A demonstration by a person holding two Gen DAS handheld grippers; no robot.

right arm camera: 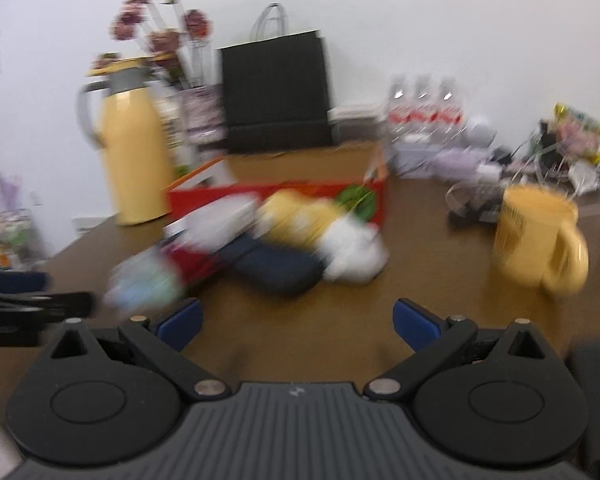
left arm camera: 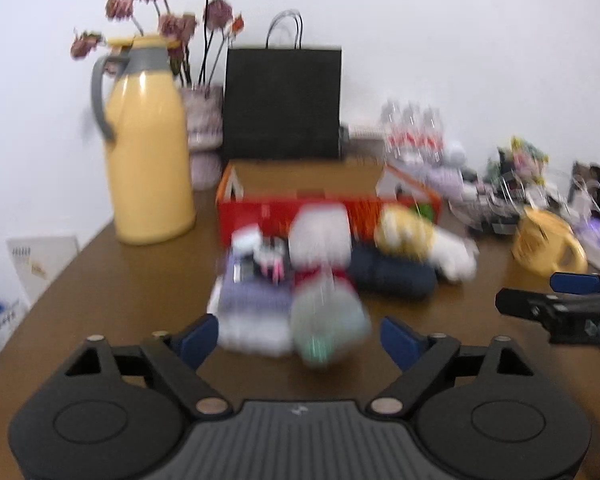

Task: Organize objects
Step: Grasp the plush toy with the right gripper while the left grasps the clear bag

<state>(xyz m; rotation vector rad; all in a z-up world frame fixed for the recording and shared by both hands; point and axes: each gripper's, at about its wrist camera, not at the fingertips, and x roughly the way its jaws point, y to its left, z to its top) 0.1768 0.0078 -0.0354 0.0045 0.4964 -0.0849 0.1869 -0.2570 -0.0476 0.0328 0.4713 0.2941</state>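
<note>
Both views are blurred. A heap of small objects lies on the brown table (left arm camera: 140,288) before a red box (left arm camera: 256,212): a pale green round thing (left arm camera: 328,320), a white and purple pack (left arm camera: 252,312), a dark blue pouch (left arm camera: 392,276), a yellow and white soft toy (left arm camera: 416,240). My left gripper (left arm camera: 300,340) stands open, its blue pads just short of the green thing and the pack. My right gripper (right arm camera: 298,326) is open over bare table, nearer than the dark blue pouch (right arm camera: 272,268) and soft toy (right arm camera: 320,224). It shows at the left wrist view's right edge (left arm camera: 540,300).
A tall yellow jug (left arm camera: 152,148), a vase of dried flowers (left arm camera: 204,128) and a black paper bag (left arm camera: 282,104) stand at the back. A yellow mug (right arm camera: 536,240) sits at the right, with water bottles (right arm camera: 424,108) and cluttered small items behind it.
</note>
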